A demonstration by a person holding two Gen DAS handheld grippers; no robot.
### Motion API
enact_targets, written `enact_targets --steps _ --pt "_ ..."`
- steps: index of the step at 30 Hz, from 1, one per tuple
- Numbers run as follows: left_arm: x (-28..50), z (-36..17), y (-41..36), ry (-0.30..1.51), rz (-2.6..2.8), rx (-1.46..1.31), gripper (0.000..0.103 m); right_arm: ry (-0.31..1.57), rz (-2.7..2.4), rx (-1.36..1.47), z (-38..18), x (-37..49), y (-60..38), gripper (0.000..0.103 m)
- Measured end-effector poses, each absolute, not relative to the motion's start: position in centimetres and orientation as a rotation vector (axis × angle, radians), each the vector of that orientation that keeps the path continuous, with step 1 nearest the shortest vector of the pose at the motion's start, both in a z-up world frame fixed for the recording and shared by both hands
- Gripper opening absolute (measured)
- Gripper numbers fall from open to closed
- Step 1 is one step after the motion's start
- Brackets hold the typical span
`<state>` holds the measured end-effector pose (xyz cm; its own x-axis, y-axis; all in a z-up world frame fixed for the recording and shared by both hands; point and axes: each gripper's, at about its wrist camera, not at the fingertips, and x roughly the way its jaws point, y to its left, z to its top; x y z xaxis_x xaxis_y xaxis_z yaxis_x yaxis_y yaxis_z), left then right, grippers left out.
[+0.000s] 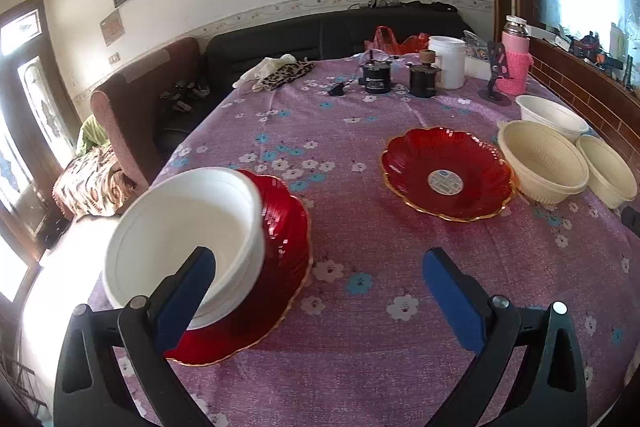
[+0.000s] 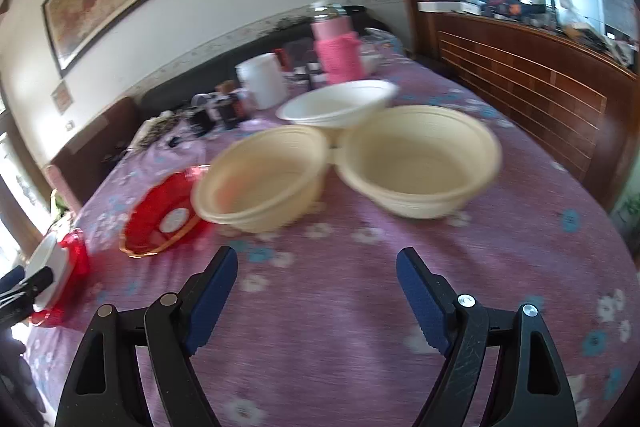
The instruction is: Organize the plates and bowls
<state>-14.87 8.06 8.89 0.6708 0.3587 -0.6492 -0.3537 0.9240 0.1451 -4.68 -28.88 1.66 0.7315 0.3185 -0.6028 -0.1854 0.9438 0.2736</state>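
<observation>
Right gripper spread wide, nothing between pads. 2 cream bowls sit side by side dead ahead, white bowl just behind them. Left gripper also spread, one pad inside another white bowl's rim; right hand nearer the cream bowls.

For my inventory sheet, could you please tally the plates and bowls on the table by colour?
Red scalloped plastic plates: 2
White plastic bowls: 2
Cream plastic bowls: 2
Total: 6
</observation>
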Motion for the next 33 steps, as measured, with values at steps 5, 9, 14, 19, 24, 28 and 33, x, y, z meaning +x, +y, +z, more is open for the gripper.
enact_targets --steps 5,9,14,19,24,28,33 --pt "-13.8 8.2 6.2 0.752 0.342 0.001 0.103 0.744 0.217 0.266 0.7 -3.9 -32.8 0.085" --pt "-12.8 7.2 3.0 0.8 0.233 0.023 0.103 0.757 0.232 0.311 0.4 -3.4 -33.0 0.085" --pt "-12.1 6.1 -0.4 0.848 0.076 0.029 0.103 0.78 0.275 0.3 0.4 -2.9 -31.1 0.085" --pt "-10.7 6.7 1.0 0.857 0.067 -0.03 0.103 0.812 0.326 0.302 0.6 -2.5 -29.0 0.085" --pt "-8.5 8.5 6.5 0.852 0.126 -0.203 0.103 0.855 0.42 0.304 0.8 -1.6 -25.5 0.085" --pt "-6.3 9.0 10.6 0.871 0.15 -0.343 0.103 0.908 0.506 0.299 0.9 -0.2 -21.6 0.085" --pt "-2.8 8.0 14.1 0.905 0.183 -0.524 0.103 0.97 0.574 0.294 0.3 1.6 -16.5 0.085"
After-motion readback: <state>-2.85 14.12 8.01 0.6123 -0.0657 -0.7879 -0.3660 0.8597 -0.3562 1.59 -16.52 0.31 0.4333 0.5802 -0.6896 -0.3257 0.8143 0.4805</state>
